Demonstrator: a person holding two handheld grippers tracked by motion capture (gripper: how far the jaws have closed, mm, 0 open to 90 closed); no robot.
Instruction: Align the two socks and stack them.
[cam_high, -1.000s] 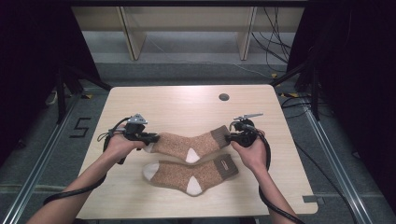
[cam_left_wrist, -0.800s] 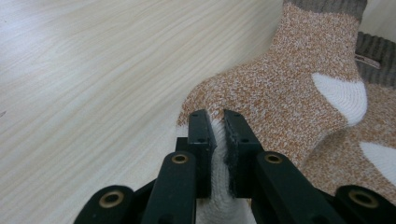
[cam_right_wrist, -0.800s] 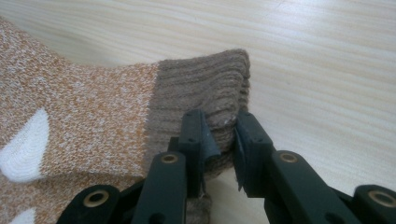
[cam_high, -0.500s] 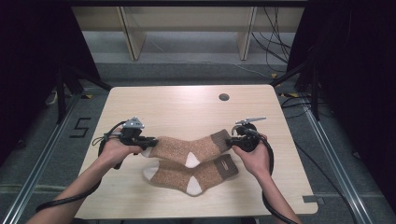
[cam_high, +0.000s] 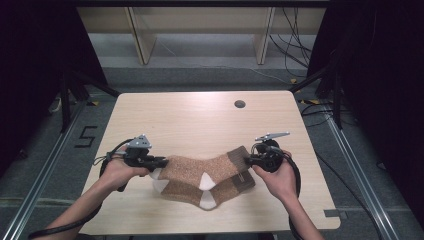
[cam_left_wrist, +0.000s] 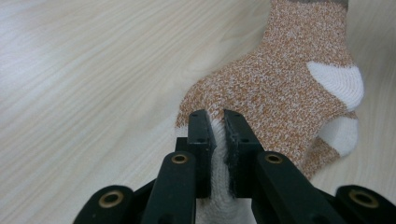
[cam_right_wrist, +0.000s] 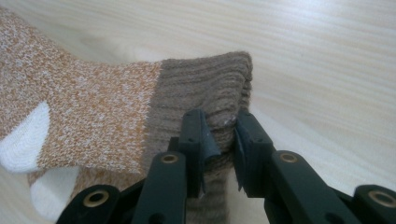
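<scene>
Both tools, left (cam_high: 159, 162) and right (cam_high: 248, 160), have carried the top sock (cam_high: 200, 168), clenched at toe and cuff, nearer over the lower sock (cam_high: 220, 189), nearly paired.

1. Upper sock (cam_high: 200, 167): speckled orange-brown, white heel and toe, taupe ribbed cuff, stretched sideways near the bench's front edge.
2. Lower sock (cam_high: 220, 192): same pattern, lying flat beneath it, offset slightly forward.

Black claw (cam_left_wrist: 215, 122) arms carry brass rivets; a grey three-cornered plate (cam_high: 272, 135) tops one
</scene>
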